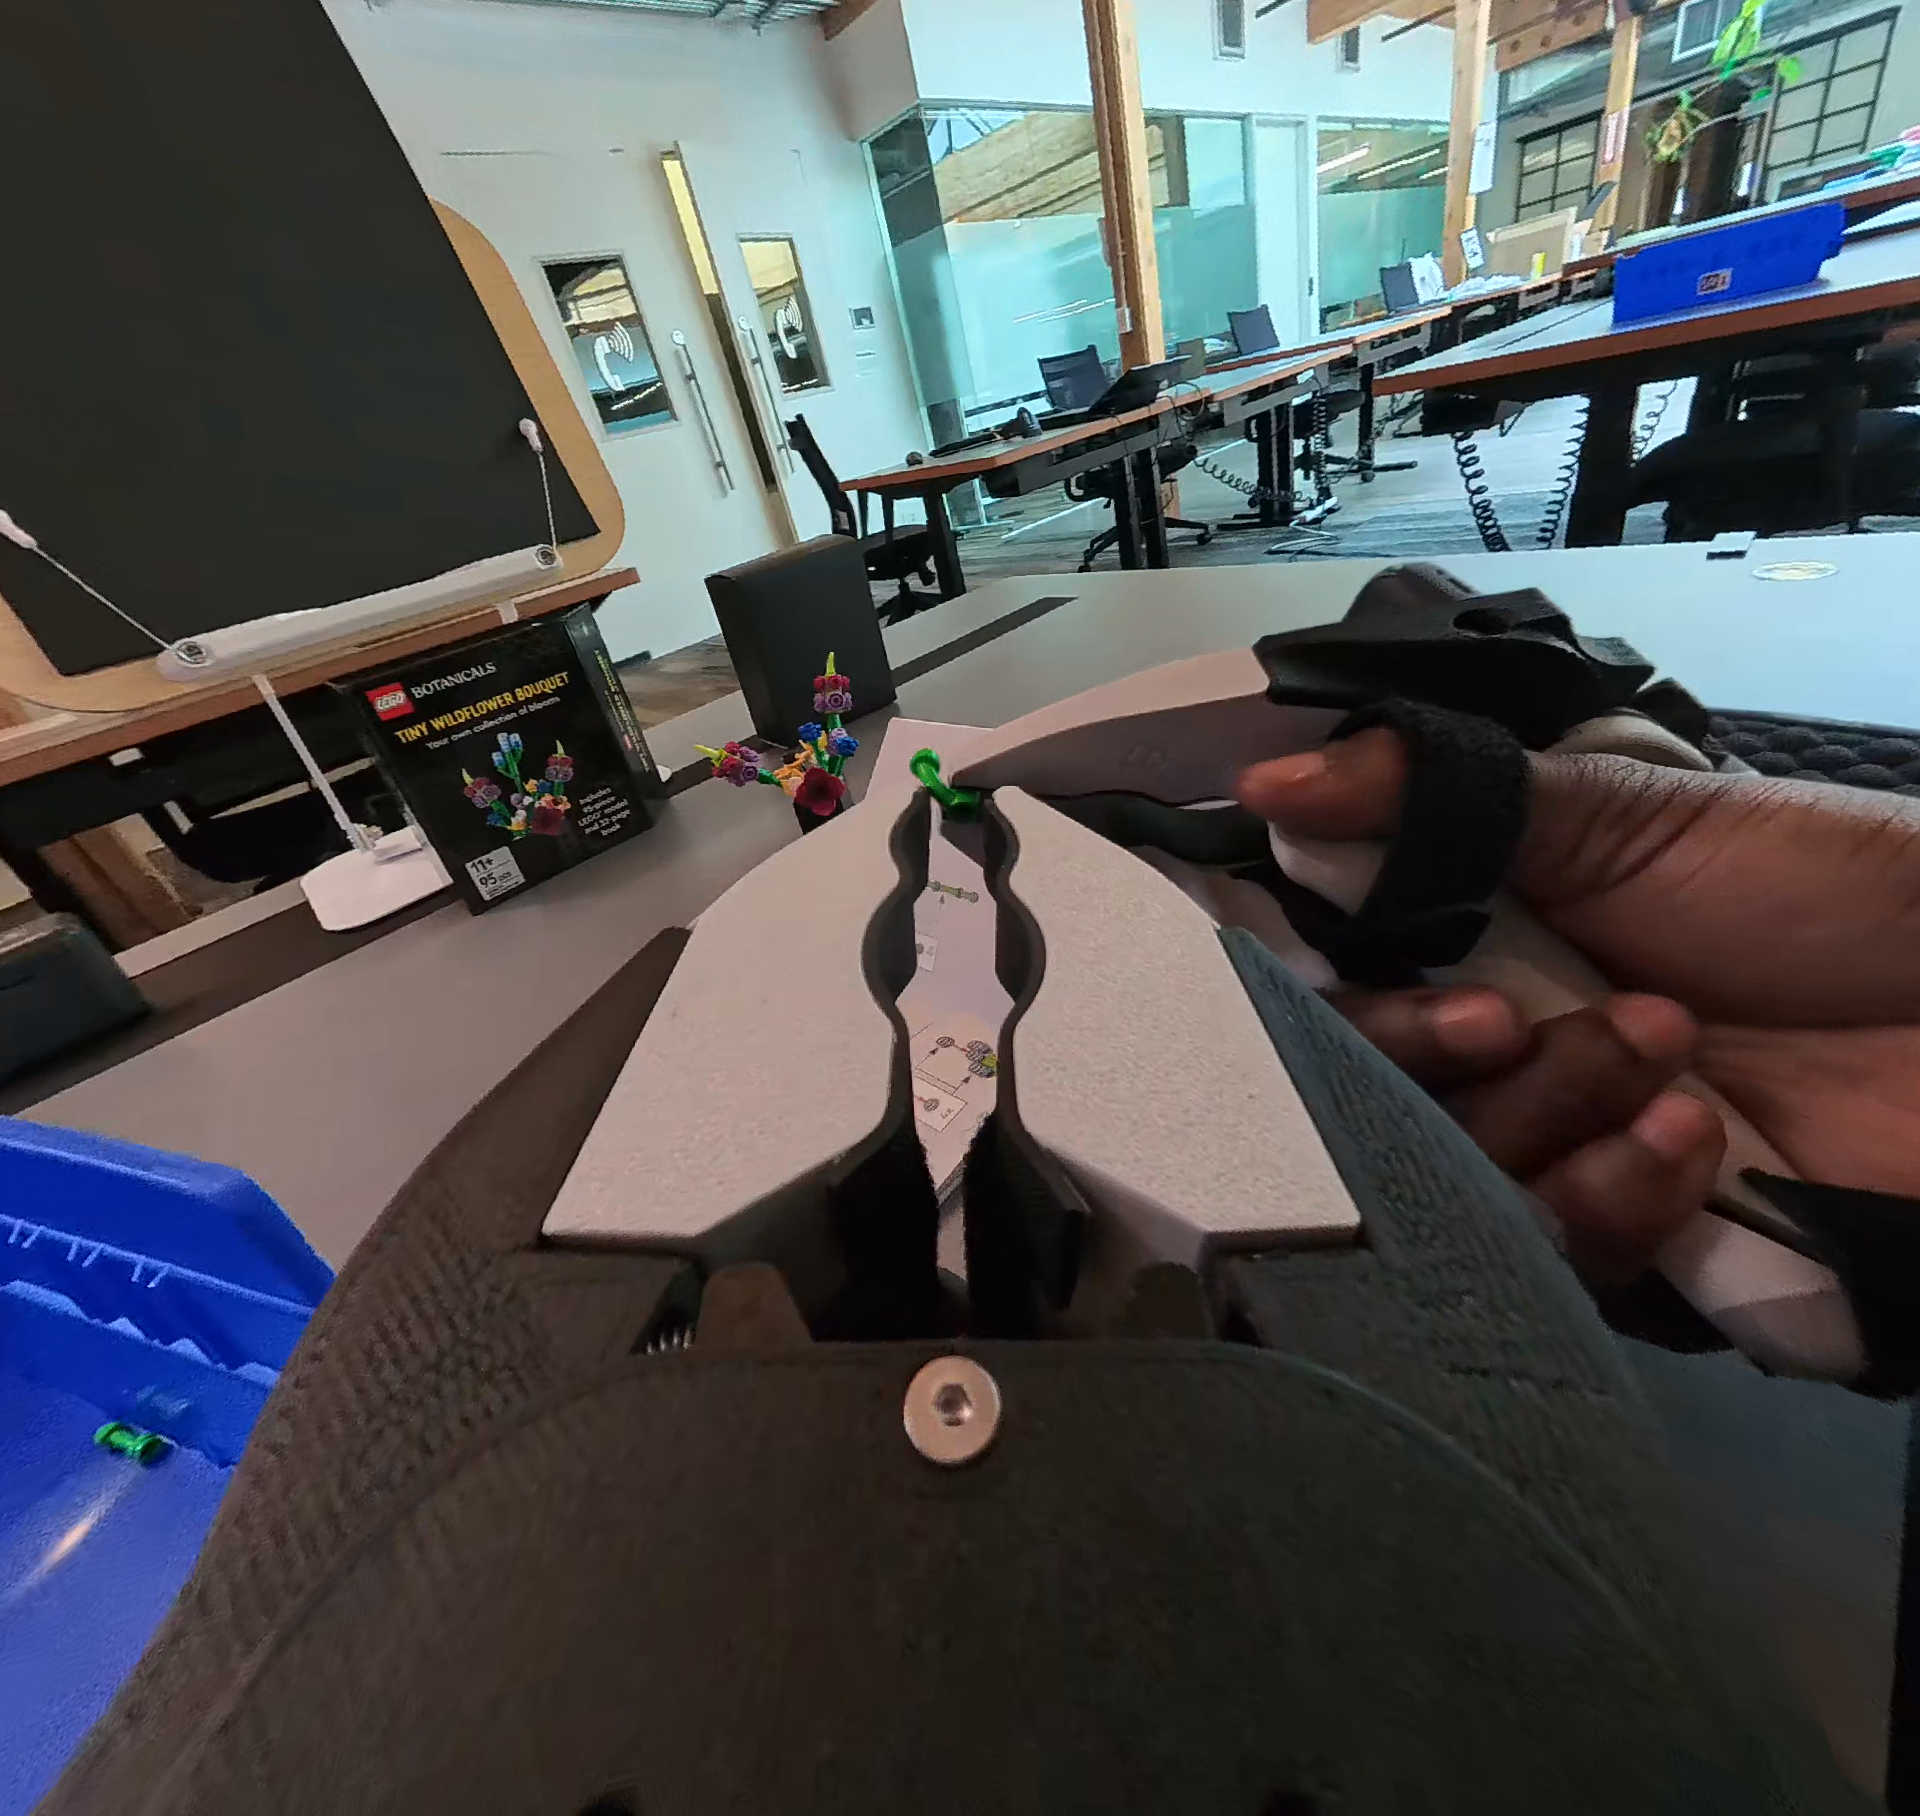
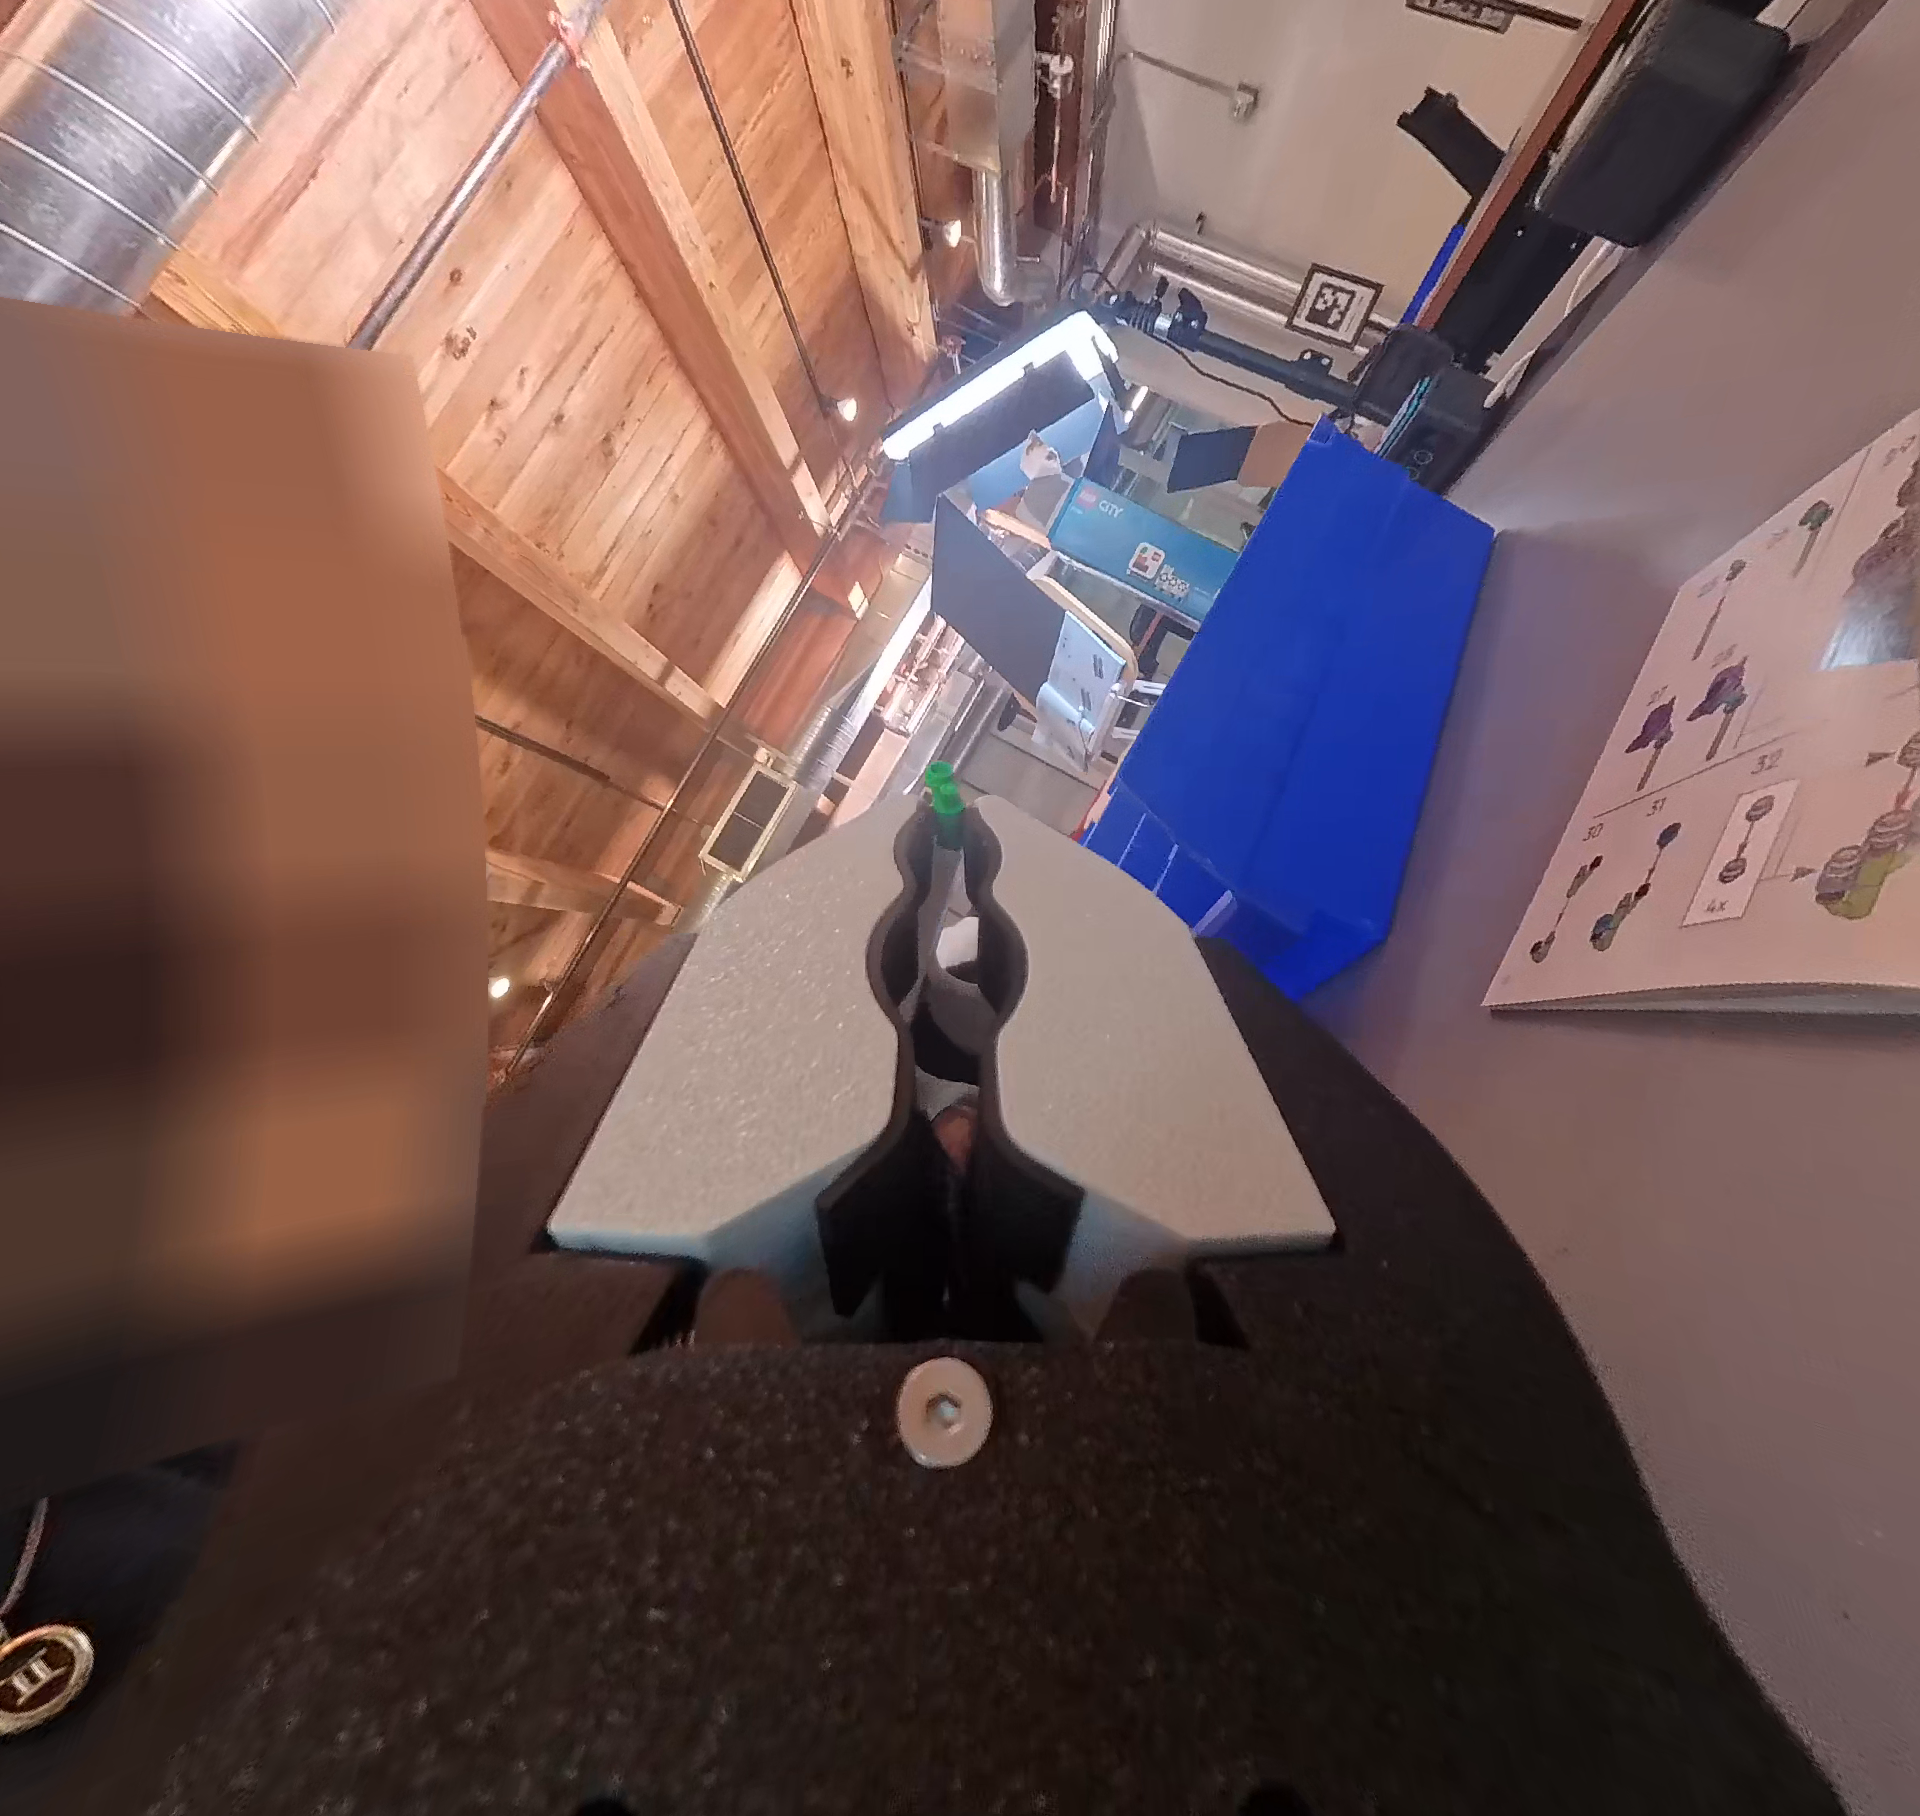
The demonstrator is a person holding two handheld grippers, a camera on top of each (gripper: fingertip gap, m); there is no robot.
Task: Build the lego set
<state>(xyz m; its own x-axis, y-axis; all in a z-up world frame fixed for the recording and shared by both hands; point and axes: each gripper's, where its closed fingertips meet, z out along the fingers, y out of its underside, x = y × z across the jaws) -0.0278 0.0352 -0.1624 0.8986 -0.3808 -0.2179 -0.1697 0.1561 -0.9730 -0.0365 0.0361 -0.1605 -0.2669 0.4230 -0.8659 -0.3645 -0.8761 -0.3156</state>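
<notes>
Green stem piece (image 1: 940, 782) sitting pinched at the tips of both tongs, left tongs (image 1: 951, 810) and right tongs (image 2: 943, 826), poking past the tips. Second green piece (image 1: 130, 1443) lying in the blue bin (image 1: 156, 1247). Finished bouquet (image 1: 805, 764) standing upright on the bench (image 1: 364, 1018) beside the box (image 1: 509, 758). Booklet (image 2: 1714, 779) lying open.

The grey table (image 1: 364, 1028) holds a black box (image 1: 509, 758). Right of the box stands a flower model (image 1: 805, 758); a blue bin (image 1: 135, 1288) sits nearer.

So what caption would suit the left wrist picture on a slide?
Two handheld grippers meet tip to tip on a small green stem piece above the instruction booklet.
</notes>
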